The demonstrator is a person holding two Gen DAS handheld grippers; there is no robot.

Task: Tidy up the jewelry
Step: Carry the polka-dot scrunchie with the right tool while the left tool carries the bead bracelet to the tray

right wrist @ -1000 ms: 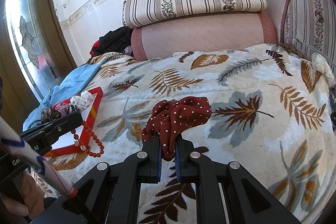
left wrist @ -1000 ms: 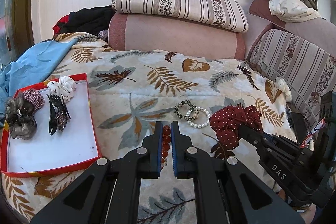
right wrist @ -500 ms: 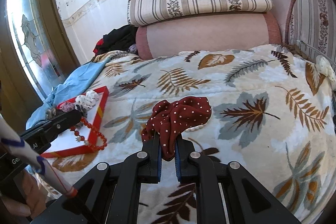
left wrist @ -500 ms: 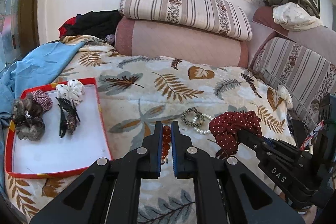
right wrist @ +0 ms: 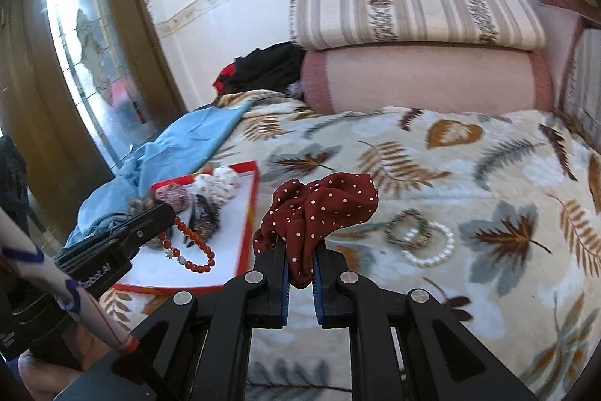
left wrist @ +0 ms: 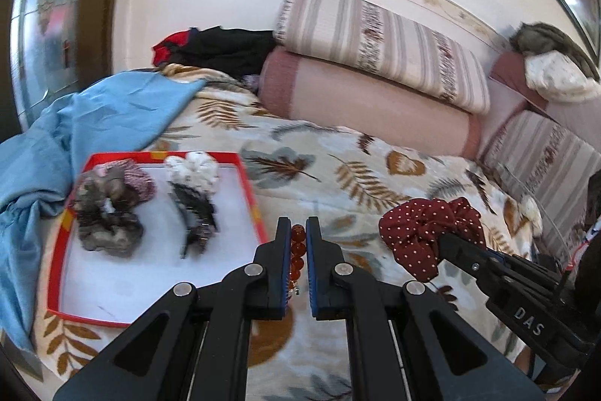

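Note:
My left gripper (left wrist: pixel 298 232) is shut on a red bead bracelet (left wrist: pixel 296 250), held just right of the red-rimmed white tray (left wrist: pixel 255 205). In the right wrist view the bracelet (right wrist: pixel 195 250) hangs over the tray (right wrist: pixel 248 213). My right gripper (right wrist: pixel 300 247) is shut on a dark red polka-dot scrunchie (right wrist: pixel 323 209), lifted above the bed; it also shows in the left wrist view (left wrist: pixel 424 232). The tray holds a grey scrunchie (left wrist: pixel 105 217), a white scrunchie (left wrist: pixel 195 170), a checked scrunchie (left wrist: pixel 137 177) and a black hair claw (left wrist: pixel 195 217).
A pearl bracelet (right wrist: pixel 432 247) and a dark patterned bracelet (right wrist: pixel 407 226) lie on the leaf-print blanket (right wrist: pixel 469 175). A blue cloth (left wrist: pixel 94 123) lies by the tray. Striped cushions (left wrist: pixel 375 40) and a pink bolster (left wrist: pixel 357 100) line the wall.
Both grippers have moved left toward the tray with their loads. The bead bracelet now hangs over the tray's right part, and the scrunchie is nearer the tray's edge.

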